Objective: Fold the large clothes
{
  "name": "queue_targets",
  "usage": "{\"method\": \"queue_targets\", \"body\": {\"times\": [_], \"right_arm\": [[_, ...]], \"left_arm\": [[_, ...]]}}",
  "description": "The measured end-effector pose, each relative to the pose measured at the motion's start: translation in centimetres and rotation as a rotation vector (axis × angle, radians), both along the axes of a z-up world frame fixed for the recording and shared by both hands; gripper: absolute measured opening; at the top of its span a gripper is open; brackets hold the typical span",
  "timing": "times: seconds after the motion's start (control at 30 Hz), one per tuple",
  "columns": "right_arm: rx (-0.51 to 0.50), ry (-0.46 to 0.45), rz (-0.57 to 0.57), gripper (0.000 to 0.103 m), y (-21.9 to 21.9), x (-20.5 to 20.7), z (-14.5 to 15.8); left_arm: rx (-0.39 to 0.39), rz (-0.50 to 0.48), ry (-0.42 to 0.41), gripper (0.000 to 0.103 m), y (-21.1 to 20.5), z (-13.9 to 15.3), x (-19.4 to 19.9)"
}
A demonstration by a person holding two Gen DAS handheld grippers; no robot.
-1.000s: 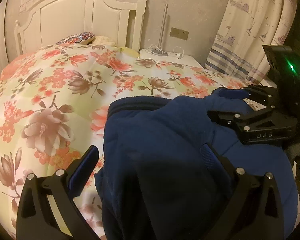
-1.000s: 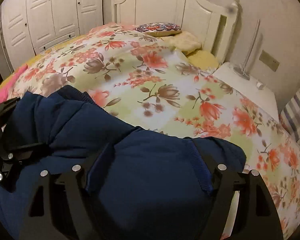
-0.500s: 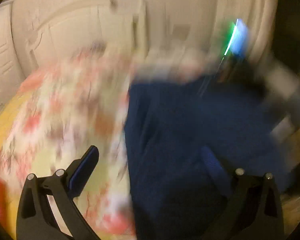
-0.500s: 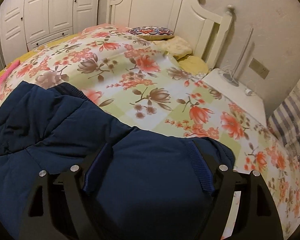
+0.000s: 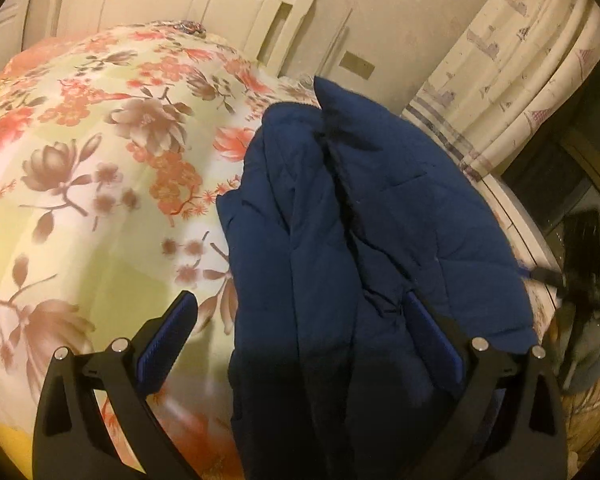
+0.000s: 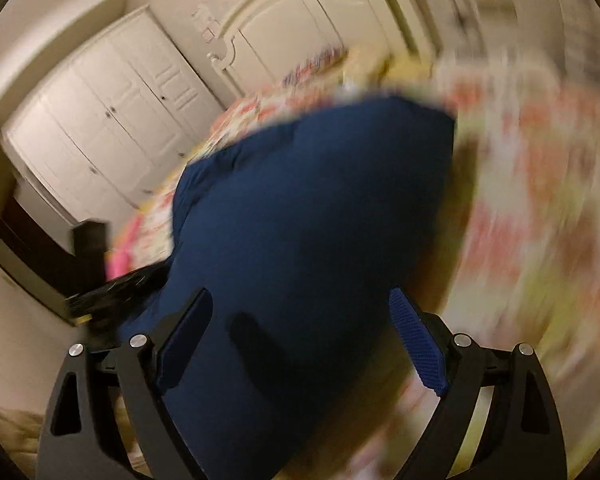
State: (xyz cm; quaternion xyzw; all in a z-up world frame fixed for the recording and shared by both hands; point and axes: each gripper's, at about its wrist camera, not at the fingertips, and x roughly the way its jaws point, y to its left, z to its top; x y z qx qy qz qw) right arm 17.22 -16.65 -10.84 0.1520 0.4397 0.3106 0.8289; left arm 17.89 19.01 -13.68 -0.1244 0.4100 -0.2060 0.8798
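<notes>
A navy padded jacket point(image 5: 340, 208) lies in a long folded strip on the floral bedspread point(image 5: 100, 168). My left gripper point(image 5: 300, 336) stands open over its near end. Its right finger point(image 5: 432, 332) rests on the fabric and its left finger point(image 5: 168, 336) is over the bedspread, clear of the jacket. In the blurred right wrist view the jacket point(image 6: 308, 220) fills the middle. My right gripper point(image 6: 300, 340) has its jaws opening, with the jacket between them and the right pad point(image 6: 416, 344) off the fabric. The right gripper point(image 5: 580, 280) also shows dark at the right edge.
A white headboard point(image 5: 236, 4) stands at the far end of the bed. A patterned curtain point(image 5: 512, 64) hangs on the right. White wardrobe doors point(image 6: 112, 120) are to the left of the bed. A pink cloth point(image 6: 120, 256) lies at the bed's left edge.
The right gripper left the jacket's far edge, swung out to the right and rolled, with its jaws wider. The left view turned right. The jacket now lies as a narrower strip.
</notes>
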Motion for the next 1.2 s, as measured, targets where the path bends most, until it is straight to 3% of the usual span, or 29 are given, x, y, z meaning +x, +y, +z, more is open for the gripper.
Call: {"method": "queue_targets", "body": {"times": [0.03, 0.13, 0.3, 0.4, 0.5, 0.53, 0.6, 0.67, 0.7, 0.77, 0.83, 1.03, 1.2], "right_arm": [[0.043, 0.067, 0.007, 0.087, -0.1, -0.4, -1.5], [0.159, 0.138, 0.001, 0.087, 0.0, -0.7, -3.5], [0.185, 0.169, 0.025, 0.087, 0.5, -0.1, -4.1], [0.228, 0.204, 0.045, 0.088, 0.7, 0.6, -5.1], [0.217, 0.192, 0.061, 0.089, 1.4, 0.7, -5.3], [0.201, 0.184, 0.095, 0.099, 2.3, 0.8, -5.0], [0.106, 0.129, 0.105, 0.099, 3.9, 0.6, -4.4], [0.083, 0.050, 0.100, 0.095, 4.7, -0.2, -3.5], [0.074, 0.008, 0.089, 0.093, 4.7, -0.7, -3.0], [0.065, -0.099, 0.073, 0.080, 4.3, -1.7, -1.7], [0.062, -0.182, 0.045, 0.078, 3.8, -2.2, -0.4], [0.000, -0.363, -0.036, 0.076, -0.1, -1.0, 5.0], [-0.016, -0.412, -0.135, 0.076, -6.1, 2.7, 6.9]], "left_arm": [[0.002, -0.005, 0.006, 0.101, 0.0, 0.1, 0.3], [0.007, -0.028, 0.045, 0.101, 0.3, -0.5, 0.6], [0.019, -0.021, 0.073, 0.101, 1.1, -0.8, 0.1], [-0.040, -0.060, 0.132, 0.101, 0.9, -2.1, 1.1], [-0.050, -0.071, 0.098, 0.101, 0.5, -2.3, 1.4], [-0.055, -0.074, 0.116, 0.101, 0.3, -2.3, 1.6], [-0.091, -0.100, 0.157, 0.101, 0.0, -2.2, 2.1], [-0.276, -0.187, 0.212, 0.089, -0.3, -2.8, 2.6], [-0.300, -0.178, 0.201, 0.089, -0.3, -3.0, 2.6], [-0.306, -0.165, 0.150, 0.075, -0.7, -2.6, 2.1], [-0.346, -0.167, 0.115, 0.065, -1.4, -1.9, 1.9], [-0.374, -0.187, 0.005, 0.063, -7.0, 1.2, 5.5], [-0.348, -0.233, -0.054, 0.063, -14.0, 4.2, 11.2]]}}
